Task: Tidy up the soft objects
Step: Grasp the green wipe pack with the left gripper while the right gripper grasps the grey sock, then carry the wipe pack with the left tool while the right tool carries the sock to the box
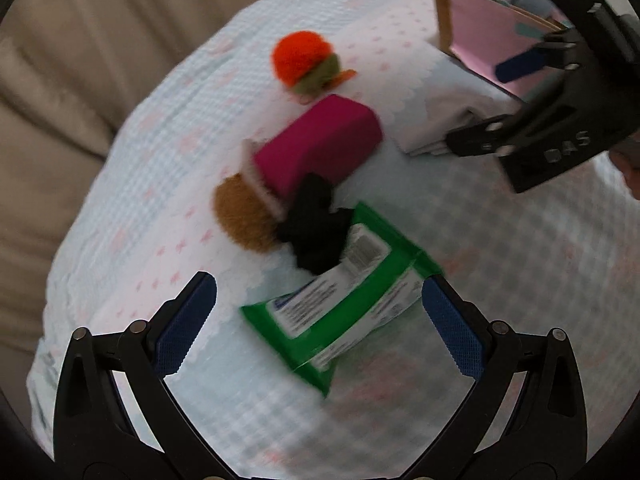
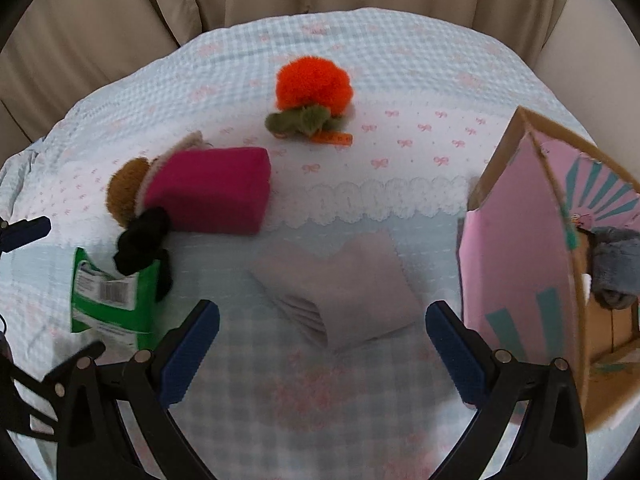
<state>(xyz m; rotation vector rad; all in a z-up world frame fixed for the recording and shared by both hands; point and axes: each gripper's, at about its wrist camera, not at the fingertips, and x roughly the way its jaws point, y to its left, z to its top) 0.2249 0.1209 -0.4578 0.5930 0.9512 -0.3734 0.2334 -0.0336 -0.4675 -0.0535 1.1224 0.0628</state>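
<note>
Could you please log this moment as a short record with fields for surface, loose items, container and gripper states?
surface: blue checked cloth with pink bows
loose items: orange plush; magenta block beside brown plush; black fabric overlapping green wipes pack; folded beige cloth
container: pink cardboard box, grey soft item inside
left gripper: jaws open, wipes pack ahead
right gripper: jaws open, beige cloth ahead

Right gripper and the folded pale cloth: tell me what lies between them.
Nothing. In the right wrist view only bare checked bedspread separates the open right gripper from the folded pale cloth just ahead.
</note>
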